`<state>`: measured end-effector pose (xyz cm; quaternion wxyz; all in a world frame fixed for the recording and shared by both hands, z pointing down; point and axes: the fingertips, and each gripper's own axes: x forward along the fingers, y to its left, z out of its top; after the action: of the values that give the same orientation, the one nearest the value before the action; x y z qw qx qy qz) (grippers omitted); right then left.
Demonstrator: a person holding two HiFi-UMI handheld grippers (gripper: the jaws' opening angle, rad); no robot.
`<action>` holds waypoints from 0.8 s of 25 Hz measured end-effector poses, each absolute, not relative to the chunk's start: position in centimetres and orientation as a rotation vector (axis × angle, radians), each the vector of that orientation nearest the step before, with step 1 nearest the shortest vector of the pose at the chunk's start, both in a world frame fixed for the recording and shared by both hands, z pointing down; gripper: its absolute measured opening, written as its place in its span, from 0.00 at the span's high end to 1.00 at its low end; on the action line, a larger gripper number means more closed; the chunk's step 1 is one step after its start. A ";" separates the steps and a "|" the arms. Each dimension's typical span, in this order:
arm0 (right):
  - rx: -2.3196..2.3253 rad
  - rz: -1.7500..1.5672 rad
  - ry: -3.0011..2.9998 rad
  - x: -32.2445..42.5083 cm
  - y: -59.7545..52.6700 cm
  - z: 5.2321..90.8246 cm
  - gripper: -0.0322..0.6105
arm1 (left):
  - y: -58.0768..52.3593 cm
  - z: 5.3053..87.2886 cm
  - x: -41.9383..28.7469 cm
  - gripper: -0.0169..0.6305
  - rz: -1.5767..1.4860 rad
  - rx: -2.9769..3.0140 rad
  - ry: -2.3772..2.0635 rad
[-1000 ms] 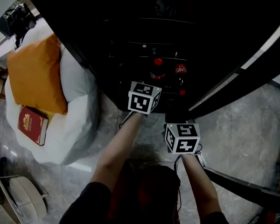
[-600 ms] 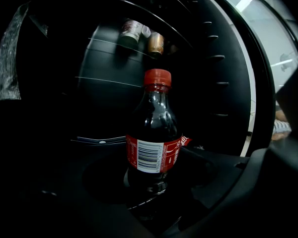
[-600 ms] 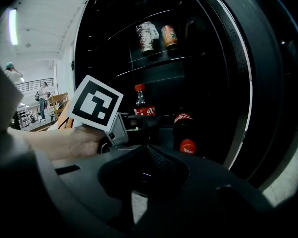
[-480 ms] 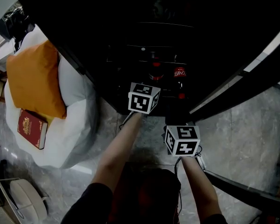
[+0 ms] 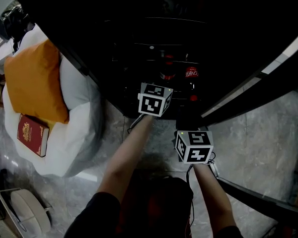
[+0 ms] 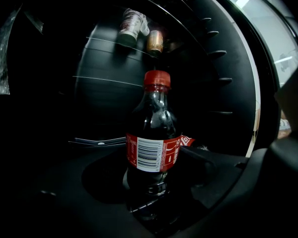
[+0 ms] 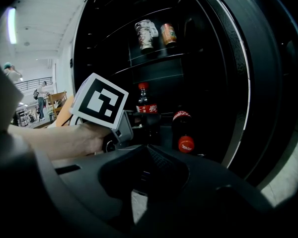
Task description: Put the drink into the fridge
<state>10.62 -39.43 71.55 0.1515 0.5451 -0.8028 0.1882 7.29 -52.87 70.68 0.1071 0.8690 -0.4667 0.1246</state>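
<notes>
A cola bottle with a red cap and red label stands upright between the jaws of my left gripper, which is shut on its lower part. It sits just inside the open black fridge, above a low shelf. From the head view the bottle's cap shows beyond the left gripper's marker cube. A second cola bottle lies in the fridge with its cap towards me, right of the held one. My right gripper hangs back outside the fridge, shut and holding nothing.
Two cans stand on an upper fridge shelf. The fridge door stands open at the right. At the left a white beanbag carries an orange cushion and a red book. Grey marble floor lies below.
My left gripper has edged slightly further towards the fridge with the cola bottle in it. The right gripper has stayed put.
</notes>
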 end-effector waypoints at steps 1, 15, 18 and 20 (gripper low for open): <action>1.563 0.540 -2.304 10.6 -39.4 71.5 0.92 | -52.9 70.7 7.2 0.49 0.365 2.559 -1.377; 1.582 0.546 -2.289 10.8 -38.0 71.3 0.92 | -52.5 70.0 7.1 0.47 0.291 2.601 -1.413; 1.587 0.546 -2.289 10.7 -37.5 71.2 0.92 | -51.8 69.7 6.9 0.47 0.279 2.598 -1.411; 1.590 0.542 -2.292 10.5 -37.2 71.1 0.92 | -51.1 69.4 6.6 0.47 0.265 2.597 -1.403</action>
<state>10.51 -37.23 71.06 0.1494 0.5531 -0.7976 0.1886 6.61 -51.15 69.40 0.0890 0.8728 -0.4715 0.0890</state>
